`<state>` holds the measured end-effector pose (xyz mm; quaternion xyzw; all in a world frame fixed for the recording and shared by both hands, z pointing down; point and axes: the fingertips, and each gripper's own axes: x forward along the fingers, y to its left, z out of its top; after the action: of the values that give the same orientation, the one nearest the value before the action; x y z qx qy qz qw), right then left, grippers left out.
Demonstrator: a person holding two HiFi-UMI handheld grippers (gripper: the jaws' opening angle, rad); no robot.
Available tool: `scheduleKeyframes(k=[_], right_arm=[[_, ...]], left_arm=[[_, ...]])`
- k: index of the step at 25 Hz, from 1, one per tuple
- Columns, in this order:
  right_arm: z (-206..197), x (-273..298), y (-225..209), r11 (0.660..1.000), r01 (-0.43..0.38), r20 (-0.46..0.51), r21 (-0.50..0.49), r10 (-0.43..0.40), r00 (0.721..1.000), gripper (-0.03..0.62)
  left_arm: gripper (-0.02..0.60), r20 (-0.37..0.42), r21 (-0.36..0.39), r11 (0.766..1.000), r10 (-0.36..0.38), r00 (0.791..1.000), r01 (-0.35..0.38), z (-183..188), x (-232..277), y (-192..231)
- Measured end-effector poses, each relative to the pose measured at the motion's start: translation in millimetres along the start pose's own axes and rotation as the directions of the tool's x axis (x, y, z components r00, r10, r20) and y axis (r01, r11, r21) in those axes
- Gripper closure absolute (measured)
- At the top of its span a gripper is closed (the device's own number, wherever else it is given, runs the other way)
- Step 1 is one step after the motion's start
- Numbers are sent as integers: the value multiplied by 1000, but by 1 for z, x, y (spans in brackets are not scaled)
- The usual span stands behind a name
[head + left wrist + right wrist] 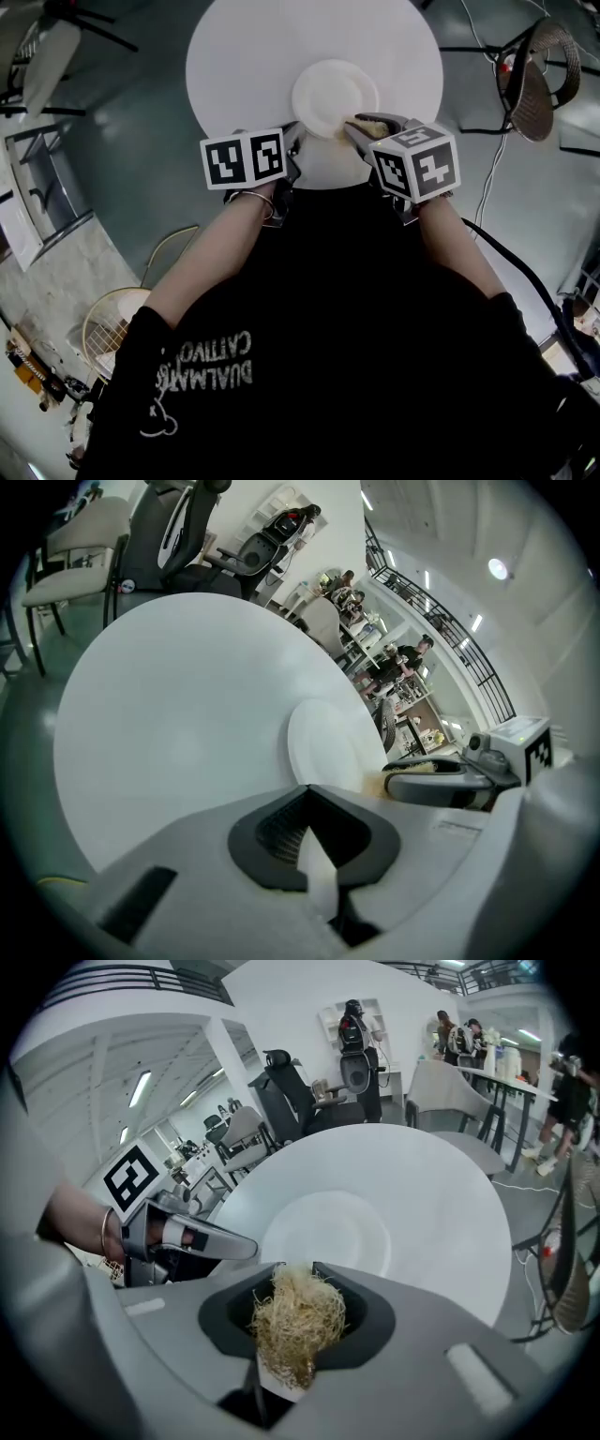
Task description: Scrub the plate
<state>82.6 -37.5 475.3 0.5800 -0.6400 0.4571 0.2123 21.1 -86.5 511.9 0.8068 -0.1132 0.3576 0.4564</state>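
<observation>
One plain white plate (pixel 335 97) sits near the round table's (pixel 244 56) front edge. Of two grippers, the right gripper (pixel 354 127) clamps one straw-coloured scrubber (pixel 295 1321); the left gripper (pixel 295 136), closed and empty, is beside the plate's rim.

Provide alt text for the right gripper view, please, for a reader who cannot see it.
The right gripper, jaws closed, holds a tangled straw-coloured fibre scrubber in front of a round white plate on a round white table. The left gripper, in a braceleted hand, points in from the left toward the plate's rim.
</observation>
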Motion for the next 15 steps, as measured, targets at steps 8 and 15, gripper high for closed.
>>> scheduleKeyframes(k=[8,15], right_arm=[[-5,-16,-29,996,81,11,42,-81,997,502],[-3,-36,-46,981,184,25,69,-186,982,502]], left_arm=[[580,25,1,1000,1,1000,-1,-3,-6,-3],[580,87,-3,1000,4,996,-4,-1,-24,-7]])
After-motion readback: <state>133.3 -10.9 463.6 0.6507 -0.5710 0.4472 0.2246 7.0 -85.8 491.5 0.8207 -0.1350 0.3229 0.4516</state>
